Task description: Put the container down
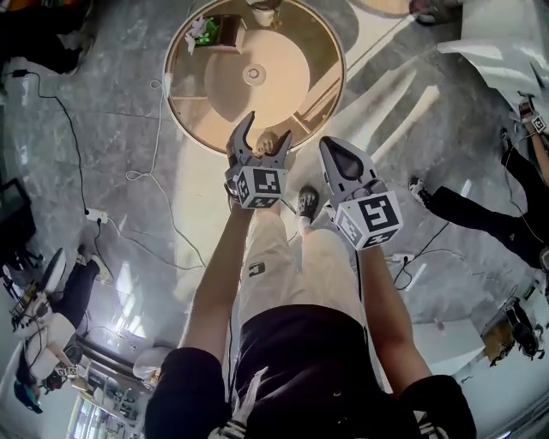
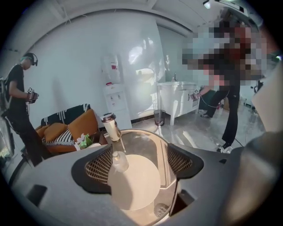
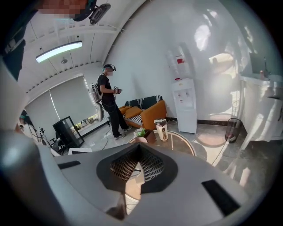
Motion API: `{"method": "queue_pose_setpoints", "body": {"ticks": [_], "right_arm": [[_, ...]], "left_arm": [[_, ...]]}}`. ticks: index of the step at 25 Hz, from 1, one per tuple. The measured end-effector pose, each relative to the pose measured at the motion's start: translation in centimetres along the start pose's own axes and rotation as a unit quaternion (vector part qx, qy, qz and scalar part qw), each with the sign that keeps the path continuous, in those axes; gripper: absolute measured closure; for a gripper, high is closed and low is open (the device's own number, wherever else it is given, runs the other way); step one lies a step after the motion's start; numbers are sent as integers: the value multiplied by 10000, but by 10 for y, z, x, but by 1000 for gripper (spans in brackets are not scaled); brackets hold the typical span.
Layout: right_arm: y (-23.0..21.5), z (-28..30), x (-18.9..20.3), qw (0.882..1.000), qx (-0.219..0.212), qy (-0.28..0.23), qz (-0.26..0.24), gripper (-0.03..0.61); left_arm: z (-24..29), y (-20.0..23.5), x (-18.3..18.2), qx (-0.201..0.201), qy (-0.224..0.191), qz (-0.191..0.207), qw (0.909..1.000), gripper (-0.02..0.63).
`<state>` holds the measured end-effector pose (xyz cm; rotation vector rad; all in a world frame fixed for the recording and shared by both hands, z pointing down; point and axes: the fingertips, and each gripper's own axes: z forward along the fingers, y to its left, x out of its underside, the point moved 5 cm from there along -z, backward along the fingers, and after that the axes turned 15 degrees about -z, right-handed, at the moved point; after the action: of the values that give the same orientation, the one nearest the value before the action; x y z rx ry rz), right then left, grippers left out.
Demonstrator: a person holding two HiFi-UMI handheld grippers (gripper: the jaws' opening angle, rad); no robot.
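Observation:
The container (image 2: 110, 126) is a beige jar with a dark lid. It stands upright on the round glass table (image 2: 146, 136), at the far rim, and shows too in the right gripper view (image 3: 161, 129) and at the top edge of the head view (image 1: 264, 10). My left gripper (image 1: 268, 129) hangs over the table's near rim (image 1: 176, 103), open, with nothing between its jaws (image 2: 139, 161). Through the gap I see the table's beige inner disc (image 2: 137, 181). My right gripper (image 1: 334, 150) is beside it, off the table, shut and empty (image 3: 138, 165).
A small potted plant (image 1: 203, 30) and a brown box (image 1: 230, 30) sit on the table's far left. Cables (image 1: 159, 197) trail over the grey floor. Other people (image 3: 108, 99) stand around. A sofa (image 2: 66, 128), water dispenser (image 2: 116, 99), waste bin (image 2: 159, 117) and white cabinet (image 2: 179, 95) lie beyond.

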<state>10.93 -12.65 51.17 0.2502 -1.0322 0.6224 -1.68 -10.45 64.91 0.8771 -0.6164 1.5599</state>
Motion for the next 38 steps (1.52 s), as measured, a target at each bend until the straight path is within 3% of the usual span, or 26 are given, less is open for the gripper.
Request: {"method": "queue_pose_setpoints", "body": {"ticks": [7,14,18,24,30,38], "right_arm": [[14,-104,-17,9991,-185,-344,-180,577],[39,-179,-55,9934,-520,-750,-692,577],[63,-215,-84,9878,-747,-1022,-911,577],[80,-225,-116,9809,-903,-1309,-1120,577],[98,-240,-139,9786,-917,-1438,-1151,577],[128,-255,-145,9746,-1032,-1461,-1345,577]], "left_arm": [[-105,-60,-49,-353,-637,-283,9969,239],[-218,-99,-110,-877,-1574,-430,9827,239],[-270,-124,-133,-900,-1837,-580,9771,241],[-306,-131,-176,-846,-2089,-437,9733,253],[-348,-130,-197,-972,-2183,-535,9696,338],[-387,-131,-187,-1103,-2308,-585,9650,530]]}}
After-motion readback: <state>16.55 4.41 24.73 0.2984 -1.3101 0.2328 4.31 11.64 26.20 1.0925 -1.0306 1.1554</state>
